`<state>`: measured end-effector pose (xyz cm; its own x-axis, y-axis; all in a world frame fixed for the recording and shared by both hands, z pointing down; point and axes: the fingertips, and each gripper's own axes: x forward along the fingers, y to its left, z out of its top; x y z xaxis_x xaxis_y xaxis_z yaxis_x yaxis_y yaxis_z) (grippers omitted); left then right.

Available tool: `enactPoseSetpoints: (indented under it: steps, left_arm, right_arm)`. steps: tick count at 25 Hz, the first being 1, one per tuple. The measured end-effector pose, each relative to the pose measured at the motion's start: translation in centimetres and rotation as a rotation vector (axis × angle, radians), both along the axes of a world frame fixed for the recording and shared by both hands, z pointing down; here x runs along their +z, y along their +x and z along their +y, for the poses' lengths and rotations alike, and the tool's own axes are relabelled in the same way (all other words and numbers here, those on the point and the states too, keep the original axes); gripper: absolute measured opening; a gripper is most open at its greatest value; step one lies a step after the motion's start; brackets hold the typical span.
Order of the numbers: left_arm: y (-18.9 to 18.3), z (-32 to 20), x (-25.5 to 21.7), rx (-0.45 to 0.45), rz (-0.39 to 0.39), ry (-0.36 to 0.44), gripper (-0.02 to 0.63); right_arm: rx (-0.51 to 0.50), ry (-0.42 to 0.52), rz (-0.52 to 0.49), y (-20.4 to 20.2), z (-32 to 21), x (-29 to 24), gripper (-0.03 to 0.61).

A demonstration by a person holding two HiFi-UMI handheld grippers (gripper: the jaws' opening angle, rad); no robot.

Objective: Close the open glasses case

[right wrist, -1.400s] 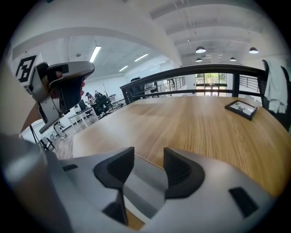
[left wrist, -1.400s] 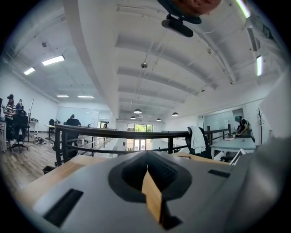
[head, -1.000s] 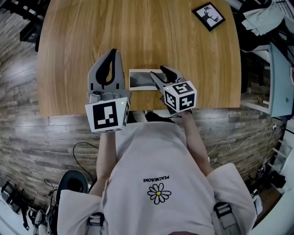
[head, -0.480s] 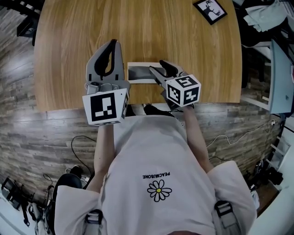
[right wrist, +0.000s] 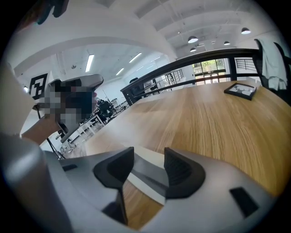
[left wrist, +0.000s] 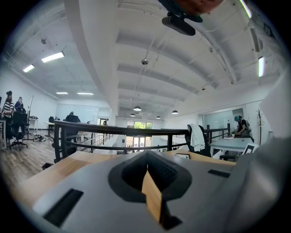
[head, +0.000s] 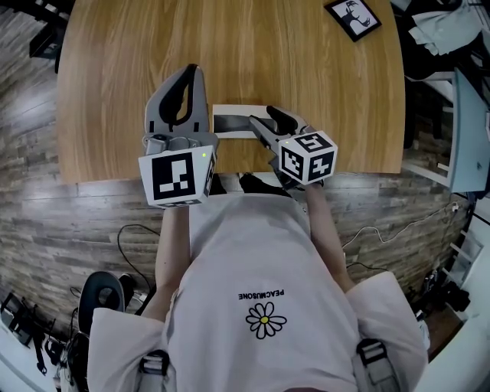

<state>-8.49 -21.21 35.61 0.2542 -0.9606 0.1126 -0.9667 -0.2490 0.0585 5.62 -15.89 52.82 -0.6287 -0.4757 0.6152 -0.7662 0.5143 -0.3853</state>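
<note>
The glasses case point(head: 233, 122) is a flat grey rectangle with a white rim, lying near the front edge of the wooden table point(head: 115, 92). My right gripper point(head: 262, 116) is open and low over the case's right end, and the case point(right wrist: 146, 175) shows between its two dark fingers point(right wrist: 179, 170). In the right gripper view, the right gripper point(right wrist: 148, 159) holds nothing. My left gripper point(head: 191, 70) is shut and empty just left of the case, pointing away across the table. In its own view the left gripper point(left wrist: 146, 160) has its jaws meeting, and the case is out of sight.
A small black-framed picture point(head: 352, 17) lies at the table's far right corner, also visible as the framed picture point(right wrist: 241, 89) in the right gripper view. A dark railing point(left wrist: 113, 132) runs beyond the table's far edge. Wood floor surrounds the table.
The right gripper has drawn back slightly toward the person while staying over the case's right end. The left gripper and the case have kept their places.
</note>
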Motion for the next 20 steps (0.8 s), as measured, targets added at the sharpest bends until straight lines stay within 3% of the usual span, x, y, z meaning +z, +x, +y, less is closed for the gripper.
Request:
enactPoseSetpoints:
  steps: [20]
  left_arm:
    - [0.3,0.8,0.5,0.007,-0.002,-0.012,0.017]
  right_arm:
    - [-0.037,-0.051,0.015,-0.2,3.8,1.4,0.196]
